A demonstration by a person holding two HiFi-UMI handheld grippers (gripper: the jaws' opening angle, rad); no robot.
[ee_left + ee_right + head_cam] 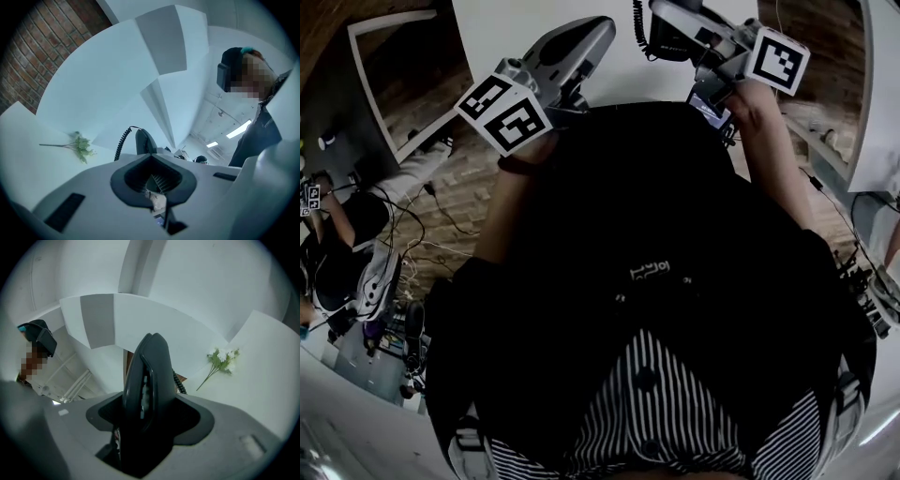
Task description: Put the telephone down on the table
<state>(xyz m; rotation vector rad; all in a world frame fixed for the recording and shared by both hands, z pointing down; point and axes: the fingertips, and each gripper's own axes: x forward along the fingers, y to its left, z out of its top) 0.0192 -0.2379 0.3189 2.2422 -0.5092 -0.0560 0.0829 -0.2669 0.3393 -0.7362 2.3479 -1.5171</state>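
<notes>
A black telephone (675, 33) with a coiled cord (637, 28) hangs in the air at the top of the head view, over the white table (487, 28). My right gripper (705, 42) is shut on it. In the right gripper view the telephone (147, 376) stands upright between the jaws of the right gripper (150, 420) and fills the gap. My left gripper (581, 42) is raised beside it, to the left, jaws together and empty. The left gripper view looks past the left gripper (152, 180) at the telephone (145, 140) and its cord (123, 143).
A sprig of artificial flowers (79, 147) lies on the white surface, flowers (220, 362) to the right of the telephone. White panels rise behind. Brick floor, cables and another person (337, 234) sit at the left. My dark torso fills the middle.
</notes>
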